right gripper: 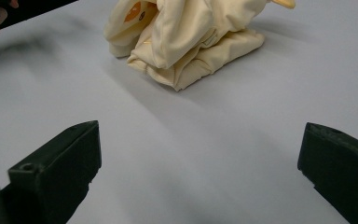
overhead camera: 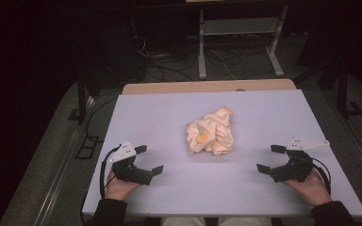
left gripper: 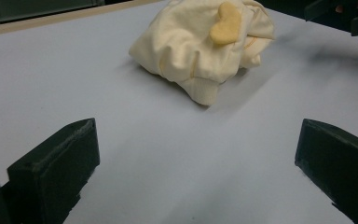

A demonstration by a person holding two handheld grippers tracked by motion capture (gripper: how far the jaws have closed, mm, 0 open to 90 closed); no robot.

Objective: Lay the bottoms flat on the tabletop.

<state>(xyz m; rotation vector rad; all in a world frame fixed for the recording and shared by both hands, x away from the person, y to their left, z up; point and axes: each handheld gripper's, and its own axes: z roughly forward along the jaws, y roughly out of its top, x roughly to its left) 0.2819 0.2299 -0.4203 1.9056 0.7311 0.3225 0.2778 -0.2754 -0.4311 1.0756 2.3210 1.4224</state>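
The left gripper (overhead camera: 151,160) rests near the table's (overhead camera: 264,108) near-left edge, jaws wide apart and empty. A crumpled cream cloth (overhead camera: 212,132) lies mid-table with bare surface all round. The right gripper (overhead camera: 269,158) sits near-right, jaws likewise spread, holding nothing.

The crumpled cloth (overhead camera: 211,131) lies on the tabletop (overhead camera: 160,113), near its middle. The left gripper (overhead camera: 146,160) is at 8 o'clock from the cloth, well apart from it. The right gripper (overhead camera: 267,158) is at 4 o'clock from the cloth, also well apart. Behind the tabletop, at 12 o'clock, a frame (overhead camera: 238,35) stands on the floor.
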